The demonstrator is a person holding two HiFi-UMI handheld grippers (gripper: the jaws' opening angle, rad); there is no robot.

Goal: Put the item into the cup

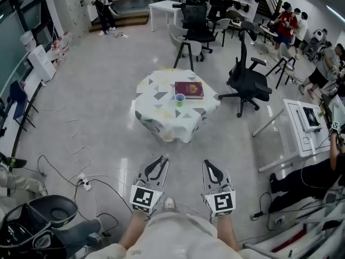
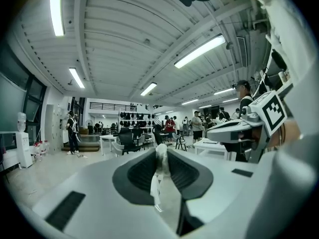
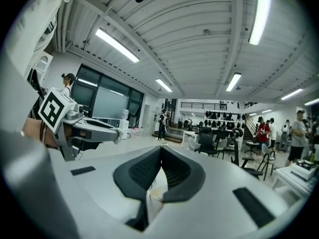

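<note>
Fingers (image 2: 137,171) of left gripper (image 2: 160,152) pinch a white scrap (image 2: 157,185) — likely light, limp, best held mid-length; right gripper (image 3: 160,151) fingers pressed together, empty.

White scrap (image 2: 157,172) in left tongs (image 2: 160,147), perhaps tissue, indistinct.

Pale grey glossy floor (image 1: 108,117) all round. Straight ahead of the left gripper (image 1: 160,161) and right gripper (image 1: 208,165), well apart from both, stands a low table (image 1: 156,99) under a white cloth with grey and yellow triangles, with black office chairs (image 1: 248,82) beyond it and white tables (image 1: 164,7) and steps (image 1: 126,18) at the far end. Out on the left gripper's side are dark-framed windows (image 1: 13,26), a water dispenser (image 1: 28,39) and loose cables (image 1: 70,161) on the floor; on the right gripper's side a white desk (image 1: 296,139); overhead a ribbed white ceiling (image 2: 114,39) with long strip lights (image 2: 199,51) lit.
</note>
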